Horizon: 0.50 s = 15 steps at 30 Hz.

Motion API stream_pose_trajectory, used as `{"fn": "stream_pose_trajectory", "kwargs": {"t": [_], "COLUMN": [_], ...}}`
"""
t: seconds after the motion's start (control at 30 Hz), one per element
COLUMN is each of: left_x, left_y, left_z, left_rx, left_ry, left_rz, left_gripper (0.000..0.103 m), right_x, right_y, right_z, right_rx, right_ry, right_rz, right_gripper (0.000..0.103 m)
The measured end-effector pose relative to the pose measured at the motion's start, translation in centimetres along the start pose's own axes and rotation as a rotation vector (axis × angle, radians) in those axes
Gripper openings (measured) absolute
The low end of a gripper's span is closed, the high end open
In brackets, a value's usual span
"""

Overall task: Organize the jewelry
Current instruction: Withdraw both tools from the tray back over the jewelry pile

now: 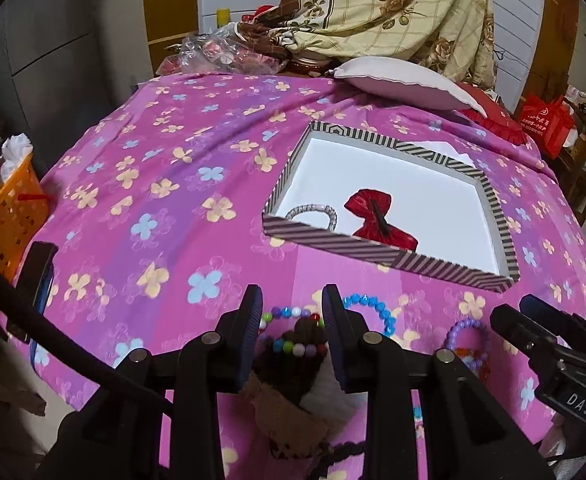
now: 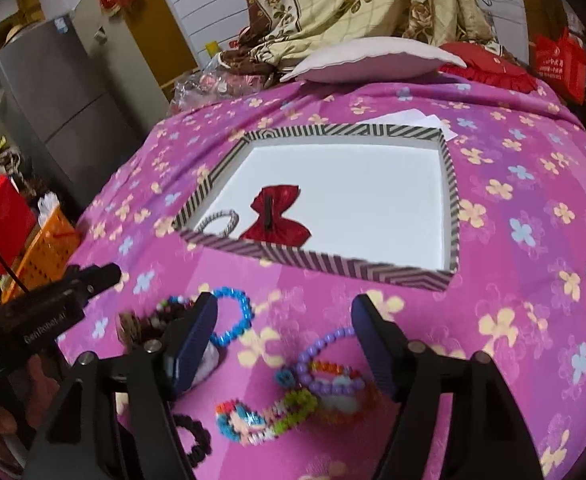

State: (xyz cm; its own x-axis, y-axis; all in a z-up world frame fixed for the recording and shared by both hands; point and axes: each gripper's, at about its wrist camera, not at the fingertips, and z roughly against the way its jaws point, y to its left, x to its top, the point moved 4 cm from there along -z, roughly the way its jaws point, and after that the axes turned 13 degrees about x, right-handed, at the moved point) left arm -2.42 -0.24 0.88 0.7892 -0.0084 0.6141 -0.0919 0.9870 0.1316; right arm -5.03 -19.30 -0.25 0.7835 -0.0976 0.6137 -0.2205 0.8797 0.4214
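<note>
A striped shallow box [image 1: 377, 249] [image 2: 325, 261] lies on the pink floral cloth; inside are a red bow hair clip [image 1: 377, 216] [image 2: 276, 216] and a silver bracelet [image 1: 313, 214] [image 2: 219, 220]. My left gripper [image 1: 292, 320] is open, its jaws on either side of a multicolour bead bracelet [image 1: 299, 344] that lies on a brown plush item [image 1: 293, 380]. A blue bead bracelet [image 1: 377, 312] [image 2: 233, 316] lies just right of it. My right gripper [image 2: 285, 340] is wide open above a purple bead bracelet [image 2: 325, 364] [image 1: 465, 330] and colourful bead strands [image 2: 261, 420].
A white pillow [image 1: 405, 80] [image 2: 369, 60], a red cushion [image 2: 489, 66] and a floral quilt lie at the back. An orange basket [image 1: 9, 216] [image 2: 41, 248] stands off the left edge. A black beaded bracelet [image 2: 197, 440] lies near the front edge.
</note>
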Motion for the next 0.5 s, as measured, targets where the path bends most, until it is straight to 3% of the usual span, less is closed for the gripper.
{"fn": "stream_pose_trajectory", "kwargs": {"t": [0.5], "left_x": [-3.1], "left_y": [1.2], "left_z": [2.2], "left_rx": [0.003], "left_ry": [-0.006], "left_rz": [0.017], "left_gripper": [0.043], "right_x": [-2.3], "right_y": [2.2], "right_z": [2.6], "right_rx": [-0.035], "right_ry": [0.015], "right_rz": [0.062], "right_gripper": [0.073]}}
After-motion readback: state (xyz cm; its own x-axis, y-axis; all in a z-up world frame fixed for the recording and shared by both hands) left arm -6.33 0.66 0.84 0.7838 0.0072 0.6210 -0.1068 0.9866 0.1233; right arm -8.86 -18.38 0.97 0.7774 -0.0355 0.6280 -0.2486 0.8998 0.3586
